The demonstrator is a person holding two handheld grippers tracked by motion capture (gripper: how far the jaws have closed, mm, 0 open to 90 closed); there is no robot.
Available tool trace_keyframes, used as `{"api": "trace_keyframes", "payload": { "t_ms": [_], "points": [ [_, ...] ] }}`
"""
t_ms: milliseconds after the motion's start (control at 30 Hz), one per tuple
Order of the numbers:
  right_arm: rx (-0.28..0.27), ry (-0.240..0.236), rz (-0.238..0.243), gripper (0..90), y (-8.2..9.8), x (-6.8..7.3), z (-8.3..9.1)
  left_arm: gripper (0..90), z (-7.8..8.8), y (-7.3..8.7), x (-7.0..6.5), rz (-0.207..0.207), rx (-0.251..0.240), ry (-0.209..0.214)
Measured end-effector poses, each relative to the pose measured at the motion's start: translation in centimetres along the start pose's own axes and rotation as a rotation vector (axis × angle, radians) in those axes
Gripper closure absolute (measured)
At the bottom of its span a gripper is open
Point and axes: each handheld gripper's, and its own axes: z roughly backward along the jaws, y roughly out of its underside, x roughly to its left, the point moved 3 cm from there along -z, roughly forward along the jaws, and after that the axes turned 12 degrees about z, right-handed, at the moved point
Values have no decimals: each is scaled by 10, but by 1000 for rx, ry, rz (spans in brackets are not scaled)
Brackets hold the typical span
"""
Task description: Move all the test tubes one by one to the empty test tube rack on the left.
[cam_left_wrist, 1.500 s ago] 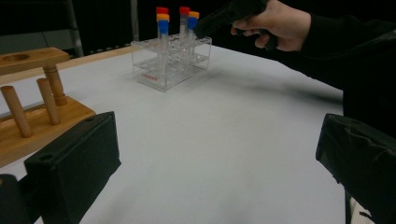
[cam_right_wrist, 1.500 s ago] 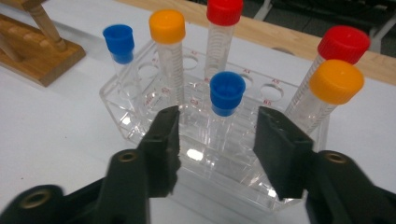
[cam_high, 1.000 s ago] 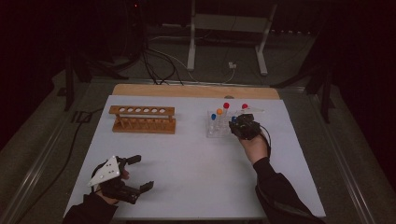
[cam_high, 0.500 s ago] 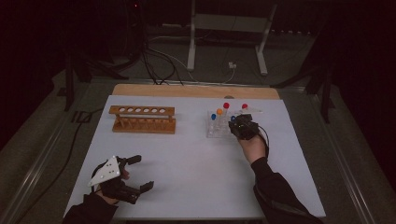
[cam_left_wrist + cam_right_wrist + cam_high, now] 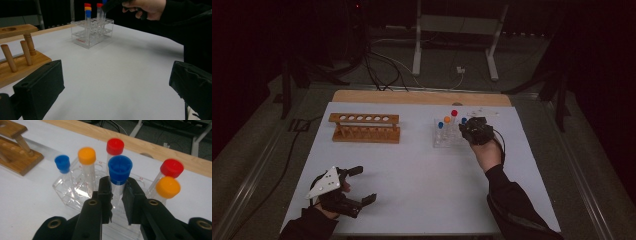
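barely anything shifted, just the right gripper (image 5: 117,188) jaws closing onto the blue-capped clear plastic tube (image 5: 119,171) in the clear acrylic rack (image 5: 444,140). grab step done i'd say; next, lift straight up.

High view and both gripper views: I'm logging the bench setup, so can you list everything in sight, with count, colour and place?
Clear plastic tube rack: one, transparent, right of table centre.
Capped plastic tubes: six; two blue, two orange, two red caps; in the clear rack.
Blue-capped tube: one of these, clamped between the right jaws.
Wooden tube rack: one, brown, empty, left of the clear rack.
White table sheet: one, under both racks.
Wooden board edge: one, tan, far side.
Left gripper: black, jaws open, near left corner.
Right gripper: black, at the clear rack.
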Motion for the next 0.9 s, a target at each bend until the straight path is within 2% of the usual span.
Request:
{"api": "trace_keyframes", "payload": {
  "t_ms": [267, 400, 567, 633, 700, 833, 867, 900],
  "points": [
    [-34, 4, 40, 770, -14, -2, 18, 4, 0, 0, 0, 0, 6, 0],
    [-56, -17, 62, 770, -21, 1, 28, 4, -1, 1, 0, 4, 17, -4],
    [-67, -32, 84, 770, -24, 8, 34, 4, -1, -1, -3, 16, 21, -3],
    [-72, -54, 105, 771, -26, 15, 38, 4, 0, -2, -4, 9, 11, -7],
    [-72, -66, 120, 770, -26, 20, 40, 4, -1, -4, -5, 24, 16, 4],
    [-73, -92, 151, 770, -25, 30, 42, 4, -4, -6, -11, 33, 78, -23],
    [-73, -92, 151, 770, -25, 30, 42, 4, -4, -6, -11, 33, 78, -23],
    [-73, -109, 162, 770, -24, 36, 43, 4, -6, -9, -15, 49, 74, -19]
  ]
}}
